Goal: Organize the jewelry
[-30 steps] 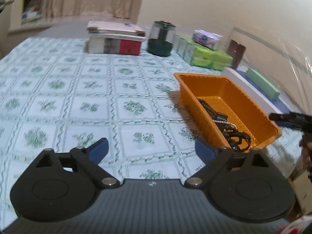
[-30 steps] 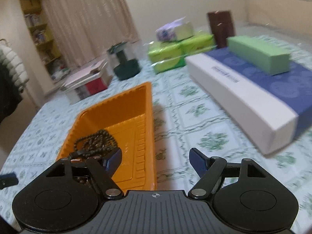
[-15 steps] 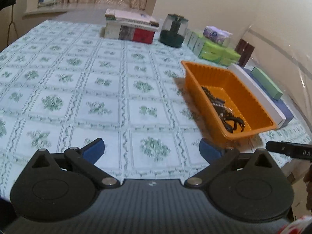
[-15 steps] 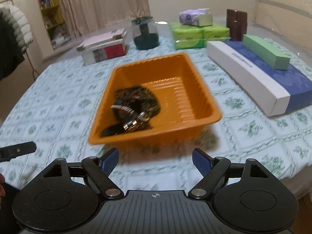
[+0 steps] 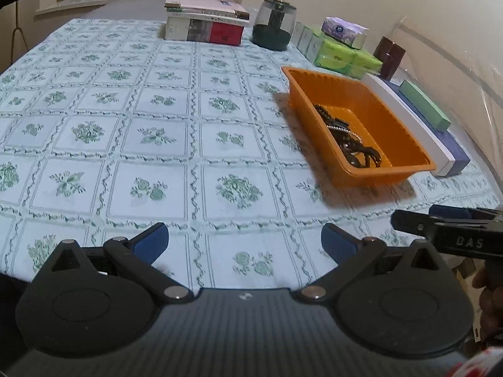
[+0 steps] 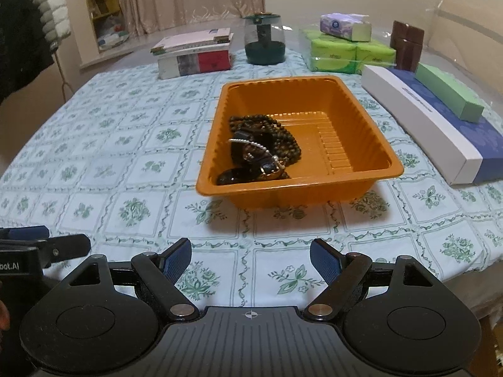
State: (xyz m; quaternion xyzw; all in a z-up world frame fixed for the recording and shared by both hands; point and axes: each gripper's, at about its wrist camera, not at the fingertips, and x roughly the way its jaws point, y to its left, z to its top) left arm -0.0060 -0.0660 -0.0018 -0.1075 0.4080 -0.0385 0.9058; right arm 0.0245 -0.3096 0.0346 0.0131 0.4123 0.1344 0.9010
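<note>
On the bench, the jewelry [image 6: 259, 150] lies heaped in the orange tray [image 6: 361, 116]; we judge the gathering done. Our left hand-held gripper [image 5: 245, 240] and right hand-held gripper [image 6: 250, 259] hover near the bench edge, both spread wide, empty.

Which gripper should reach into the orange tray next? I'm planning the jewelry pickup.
Probably the right gripper: open, with the orange tray and jewelry pile straight ahead. The left gripper, also open, sees the tray off to its right.
</note>
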